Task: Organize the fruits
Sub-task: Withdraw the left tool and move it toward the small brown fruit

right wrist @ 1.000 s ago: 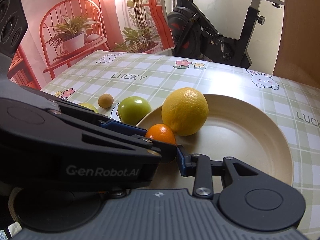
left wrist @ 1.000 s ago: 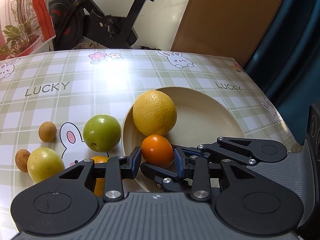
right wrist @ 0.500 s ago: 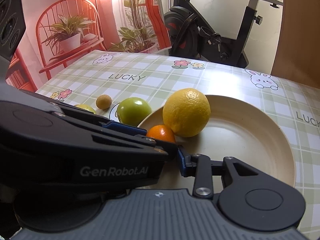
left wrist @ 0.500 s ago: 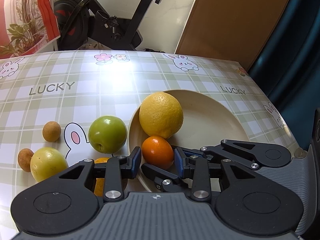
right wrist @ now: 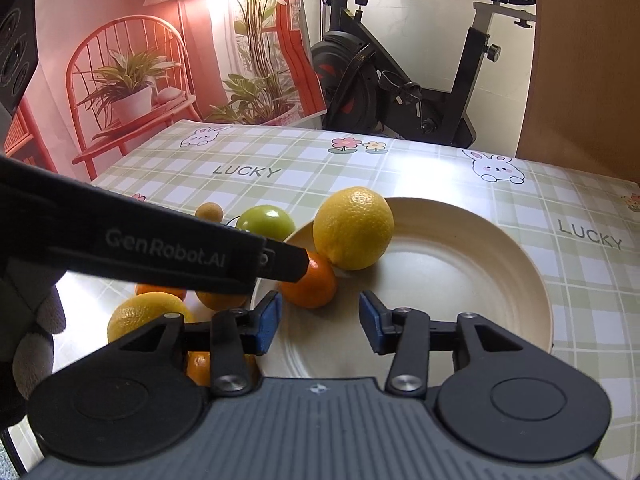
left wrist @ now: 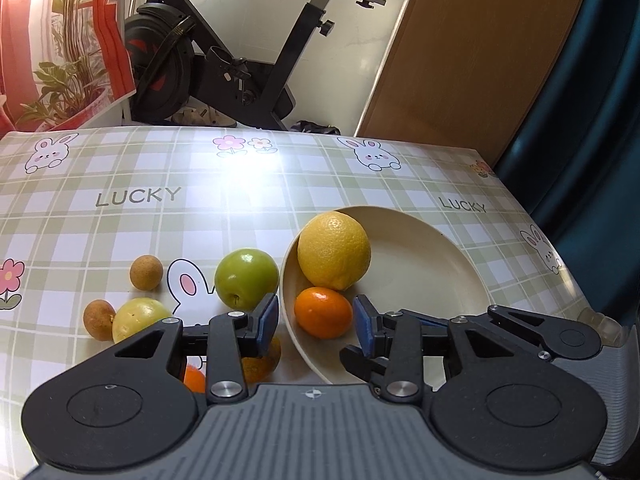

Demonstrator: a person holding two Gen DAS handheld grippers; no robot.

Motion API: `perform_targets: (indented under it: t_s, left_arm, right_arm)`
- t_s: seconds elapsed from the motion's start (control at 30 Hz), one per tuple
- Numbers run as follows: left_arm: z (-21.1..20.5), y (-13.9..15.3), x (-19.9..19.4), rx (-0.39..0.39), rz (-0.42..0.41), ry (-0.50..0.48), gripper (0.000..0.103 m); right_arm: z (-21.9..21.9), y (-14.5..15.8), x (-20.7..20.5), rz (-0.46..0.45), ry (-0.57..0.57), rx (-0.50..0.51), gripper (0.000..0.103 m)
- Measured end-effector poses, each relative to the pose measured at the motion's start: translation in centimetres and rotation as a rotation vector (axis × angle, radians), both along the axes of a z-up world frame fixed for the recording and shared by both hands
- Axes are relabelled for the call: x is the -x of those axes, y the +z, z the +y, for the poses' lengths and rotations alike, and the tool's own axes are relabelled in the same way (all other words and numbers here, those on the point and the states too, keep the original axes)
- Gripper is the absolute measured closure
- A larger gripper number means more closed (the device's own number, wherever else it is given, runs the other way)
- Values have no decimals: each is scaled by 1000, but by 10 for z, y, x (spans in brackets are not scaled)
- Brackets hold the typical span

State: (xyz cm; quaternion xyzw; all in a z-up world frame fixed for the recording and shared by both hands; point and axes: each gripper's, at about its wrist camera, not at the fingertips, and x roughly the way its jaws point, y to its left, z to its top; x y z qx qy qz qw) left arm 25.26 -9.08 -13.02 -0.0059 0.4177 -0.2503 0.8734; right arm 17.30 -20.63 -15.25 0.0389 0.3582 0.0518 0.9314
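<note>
Two hand-held grippers hang over a cream plate (left wrist: 440,264) at the right of the left wrist view, where a small orange (left wrist: 323,312) lies against a big lemon (left wrist: 334,255) near the plate's left rim. The left gripper (left wrist: 316,320) has just been widening, its blue pads clear of the orange on both sides, so the fruit sits free on the plate. The right gripper (right wrist: 320,318), low centre in its own view, has likewise just been opening and grips nothing (only bare plate shows between its fingers). Left of the plate wait a green apple (left wrist: 246,278), a yellow-green fruit (left wrist: 140,318), two small brown fruits (left wrist: 146,273) and more oranges (right wrist: 150,312). To finish cleanly, the left tool should probably back away straight, without nudging the orange, before going for the apple just beside the rim
</note>
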Motion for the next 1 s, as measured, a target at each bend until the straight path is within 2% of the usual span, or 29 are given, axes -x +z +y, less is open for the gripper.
perform_targets:
  t_s: [0.1, 0.17, 0.27, 0.37, 0.5, 0.73, 1.0]
  left_arm:
    - [9, 8, 8, -5, -34, 37, 55]
    - [15, 14, 16, -18, -69, 61, 41]
    - [22, 23, 28, -55, -139, 105, 29]
    - [30, 30, 37, -76, -169, 142, 28]
    - [47, 37, 50, -27, -182, 170, 28]
    - [87, 39, 64, -25, -198, 283, 27]
    - [112, 31, 75, 44, -176, 275, 27]
  right_arm:
    - [1, 5, 13, -22, -19, -11, 57]
    - [2, 9, 22, -42, -35, -40, 57]
    - [3, 13, 32, -61, -45, -52, 57]
    - [6, 17, 38, -74, -42, -48, 56]
    - [10, 21, 46, -88, -41, -58, 56]
    - [25, 24, 55, -99, 9, -49, 56]
    - [41, 26, 54, -98, 56, -45, 56]
